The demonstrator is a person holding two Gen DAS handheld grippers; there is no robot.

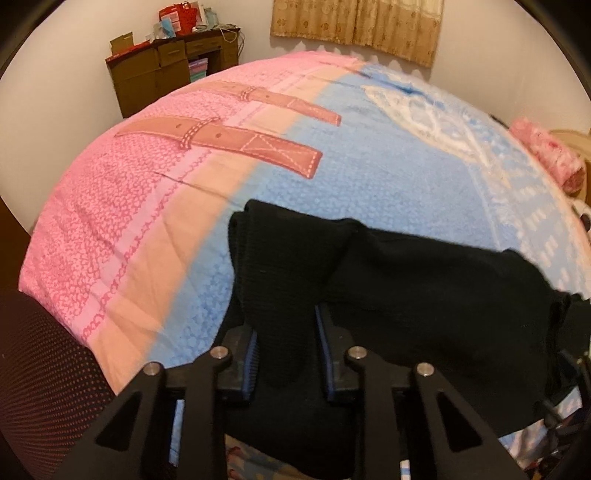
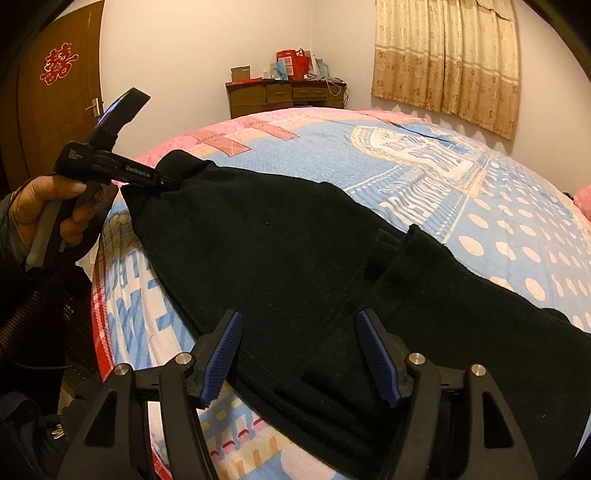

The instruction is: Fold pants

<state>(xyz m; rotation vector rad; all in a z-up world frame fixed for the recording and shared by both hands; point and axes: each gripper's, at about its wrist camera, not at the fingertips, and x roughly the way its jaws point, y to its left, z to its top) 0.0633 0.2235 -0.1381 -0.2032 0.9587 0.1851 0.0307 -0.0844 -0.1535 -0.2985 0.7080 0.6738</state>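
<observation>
Black knit pants lie spread across the near side of a bed with a pink and blue patterned cover. My left gripper is shut on a bunched corner of the pants, and the cloth rises in a ridge between its blue pads. In the right wrist view a hand holds that gripper at the pants' far left corner. My right gripper stands open just above the middle of the pants near the bed's edge, its pads apart with flat cloth beneath them.
A brown desk piled with red boxes stands by the far wall. A beige curtain hangs beside it. A pink pillow lies at the bed's right. A brown door stands left. Dark mesh fabric fills the lower left.
</observation>
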